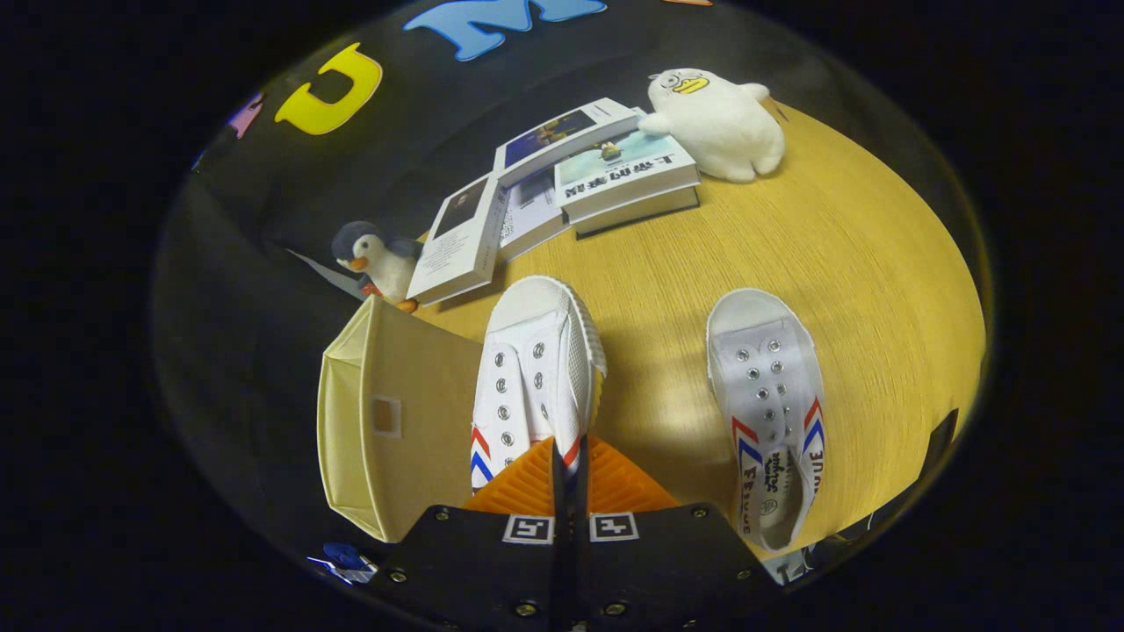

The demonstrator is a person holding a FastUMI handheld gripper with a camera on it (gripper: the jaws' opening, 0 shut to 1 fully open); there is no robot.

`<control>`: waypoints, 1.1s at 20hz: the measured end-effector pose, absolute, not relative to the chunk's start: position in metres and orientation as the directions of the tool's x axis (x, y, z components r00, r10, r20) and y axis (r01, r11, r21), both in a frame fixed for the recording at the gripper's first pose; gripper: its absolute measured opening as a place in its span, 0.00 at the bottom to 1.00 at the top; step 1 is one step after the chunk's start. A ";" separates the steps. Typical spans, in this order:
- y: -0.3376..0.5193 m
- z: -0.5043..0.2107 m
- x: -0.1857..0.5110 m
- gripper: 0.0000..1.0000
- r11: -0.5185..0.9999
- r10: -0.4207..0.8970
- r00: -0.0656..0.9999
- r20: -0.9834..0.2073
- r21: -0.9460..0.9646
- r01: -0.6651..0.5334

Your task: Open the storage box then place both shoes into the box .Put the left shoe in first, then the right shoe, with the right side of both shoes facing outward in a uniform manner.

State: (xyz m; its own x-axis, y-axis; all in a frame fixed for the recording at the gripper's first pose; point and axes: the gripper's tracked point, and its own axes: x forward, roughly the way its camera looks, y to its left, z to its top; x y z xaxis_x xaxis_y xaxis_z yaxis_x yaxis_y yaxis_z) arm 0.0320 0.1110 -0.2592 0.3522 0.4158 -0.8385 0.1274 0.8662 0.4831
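Observation:
My gripper [569, 456] is shut on the heel end of a white canvas shoe [536, 369] with red and blue chevrons. Its orange fingers [527, 483] press the shoe's sides, and the shoe hangs raised above the table with its toe pointing away. To its left stands the beige storage box [399, 421], its lid swung open; the shoe hovers beside the box's edge. A second matching white shoe [773, 412] lies flat on the wooden table [861, 263] to the right of the fingers, toe pointing away.
Beyond the shoes lie several books [562, 184] stacked and spread on the table. A white plush duck [716, 123] sits beside the books at the far side. A small penguin toy [378, 259] stands just past the box.

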 end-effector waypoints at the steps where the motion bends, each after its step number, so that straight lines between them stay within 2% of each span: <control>1: 0.117 -0.249 0.035 0.01 0.863 0.426 0.359 -0.830 0.493 0.115; 10: 0.178 -0.181 0.063 0.00 0.838 0.489 0.417 -0.766 0.545 0.018; 22: 0.287 -0.191 0.062 0.00 0.851 0.511 0.355 -0.783 0.519 -0.080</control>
